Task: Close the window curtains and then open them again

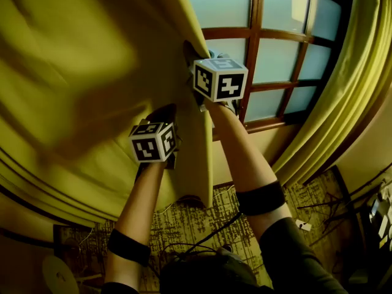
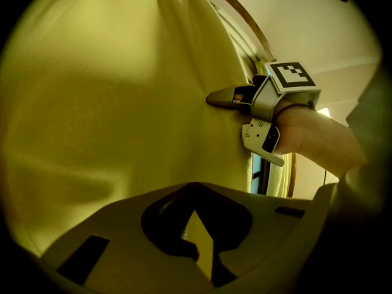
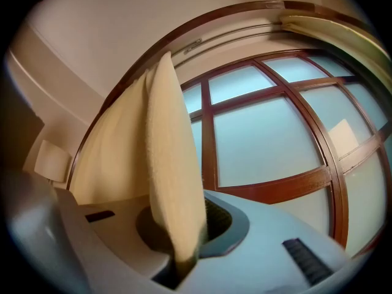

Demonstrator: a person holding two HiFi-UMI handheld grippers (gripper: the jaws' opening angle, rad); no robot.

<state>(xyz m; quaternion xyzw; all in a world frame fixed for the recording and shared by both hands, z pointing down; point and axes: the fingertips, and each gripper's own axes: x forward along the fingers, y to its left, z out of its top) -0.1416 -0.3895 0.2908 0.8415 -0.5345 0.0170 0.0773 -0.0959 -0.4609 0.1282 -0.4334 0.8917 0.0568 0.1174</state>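
The right gripper [image 3: 180, 262] and, lower down, the left gripper [image 2: 199, 250] each clamp narrow jaws on the free edge of the left curtain [image 1: 73, 72]. This curtain covers the left part of the window [image 1: 282, 29]. The right curtain [image 1: 355, 72] hangs gathered at the window's right edge.

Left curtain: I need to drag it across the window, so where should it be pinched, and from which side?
Pinch the left curtain at its free edge beside the window, coming from the room side. There the cloth folds into a thin ridge that jaws can clamp; the broad face gives no bite. The left gripper and right gripper are shut there.
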